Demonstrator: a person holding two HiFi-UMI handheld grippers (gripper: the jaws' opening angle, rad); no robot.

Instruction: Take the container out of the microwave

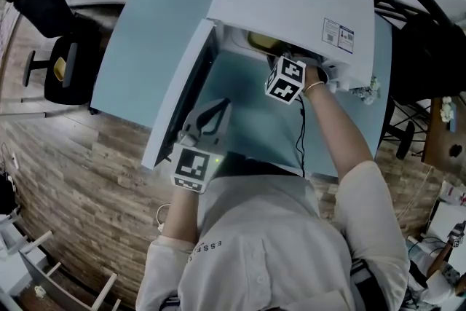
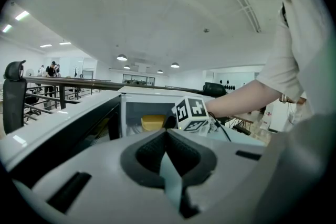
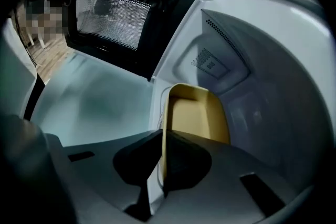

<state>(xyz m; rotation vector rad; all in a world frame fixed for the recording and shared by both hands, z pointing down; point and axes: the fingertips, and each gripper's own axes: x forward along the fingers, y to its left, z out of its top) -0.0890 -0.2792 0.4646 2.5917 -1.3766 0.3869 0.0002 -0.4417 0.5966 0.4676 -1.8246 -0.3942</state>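
Right gripper view: one yellow container (image 3: 197, 113) sits inside the one open microwave (image 3: 262, 50), right gripper (image 3: 161, 132) pinching its side wall, near end hidden. Left gripper (image 2: 167, 132), outside the microwave, closed empty.

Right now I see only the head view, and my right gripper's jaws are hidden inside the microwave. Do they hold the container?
Observer: Yes. The right gripper is shut on one wall of the yellow container.
Operator: Is something in the container?
Observer: The part of its inside that shows is bare.
Operator: And the left gripper's jaws?
Observer: The left gripper is shut on nothing, aimed at the opening of the microwave.
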